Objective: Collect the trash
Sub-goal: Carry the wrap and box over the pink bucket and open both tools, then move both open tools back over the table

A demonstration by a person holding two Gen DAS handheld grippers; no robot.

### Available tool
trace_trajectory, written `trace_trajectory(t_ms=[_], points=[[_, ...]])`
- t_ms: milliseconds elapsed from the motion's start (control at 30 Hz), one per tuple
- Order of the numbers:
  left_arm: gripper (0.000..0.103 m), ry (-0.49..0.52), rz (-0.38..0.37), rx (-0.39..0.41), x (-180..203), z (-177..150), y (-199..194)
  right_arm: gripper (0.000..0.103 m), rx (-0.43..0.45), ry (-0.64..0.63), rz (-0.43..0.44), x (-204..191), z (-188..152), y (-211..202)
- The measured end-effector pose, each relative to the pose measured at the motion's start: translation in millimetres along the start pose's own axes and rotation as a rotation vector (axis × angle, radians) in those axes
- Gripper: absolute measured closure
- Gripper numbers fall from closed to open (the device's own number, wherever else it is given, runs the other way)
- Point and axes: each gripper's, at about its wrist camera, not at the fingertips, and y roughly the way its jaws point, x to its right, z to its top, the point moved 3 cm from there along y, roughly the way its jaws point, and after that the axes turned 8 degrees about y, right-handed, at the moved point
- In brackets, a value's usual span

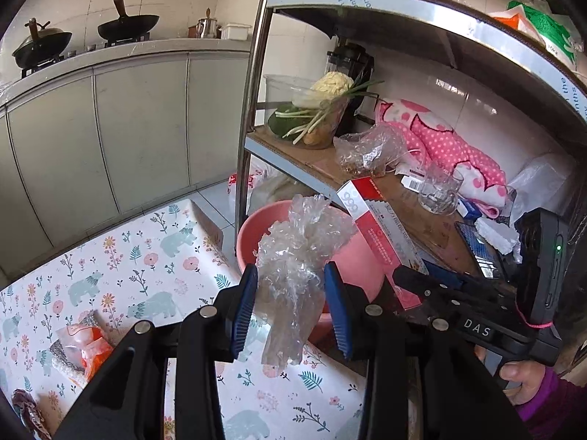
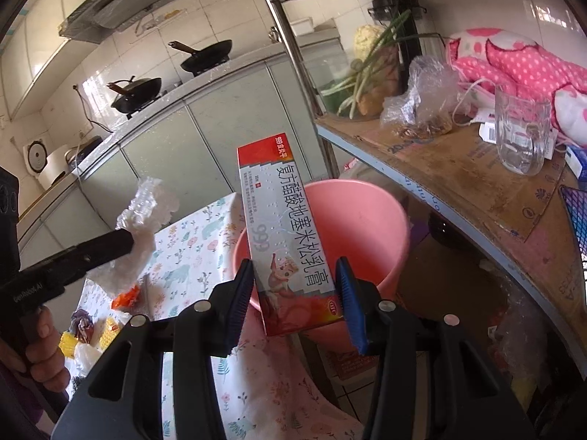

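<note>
Trash held over the pink bucket (image 2: pixel 367 220).
Left gripper (image 1: pixel 291 306) clamped on crumpled clear plastic (image 1: pixel 297 256); right gripper (image 2: pixel 295 299) clamped on red-and-white carton (image 2: pixel 282 234), both above the rim.

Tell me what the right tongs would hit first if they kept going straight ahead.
Probably the pink bucket: it sits right behind the red and white box that the right tongs hold, though depth is hard to judge.

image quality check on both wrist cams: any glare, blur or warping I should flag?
Left wrist: strong fisheye bending of the shelf edge, dark vignette in the corners, glare on the wall tiles; the crumpled plastic wrap in the left gripper is sharp. Right wrist: same warping, daylight washes out the far wall; print on the red-and-white box in the right gripper reads clearly.
</note>
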Motion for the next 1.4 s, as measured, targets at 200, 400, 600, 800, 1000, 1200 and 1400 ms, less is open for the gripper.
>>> trace_trajectory(t_ms=[200,400,600,800,1000,1200,1400], points=[[0.066,0.031,0.018,-0.066,8.5,3.2,44.0,0.056,-0.035,0.029,-0.042,4.7,4.2,22.9],[0.066,0.024,0.014,-0.154,11.6,-0.4,83.3,0.056,-0.076,0.041,-0.090,9.6,3.0,43.5],[0.064,0.034,0.024,-0.202,12.4,-5.1,107.2,0.056,-0.107,0.041,-0.144,14.1,-0.9,57.8],[0.061,0.011,0.001,-0.223,9.9,-7.5,117.2,0.056,-0.116,0.075,-0.156,21.8,-0.6,69.3],[0.060,-0.022,-0.005,-0.196,4.4,-3.4,103.5,0.056,-0.105,0.056,-0.161,17.4,-0.2,65.0],[0.060,-0.037,0.000,-0.143,1.6,1.8,73.6,0.056,-0.064,0.012,-0.136,4.4,-1.4,49.7],[0.060,-0.041,0.008,-0.081,1.5,8.6,36.7,0.056,-0.019,-0.055,-0.104,-21.5,-5.9,32.8]])
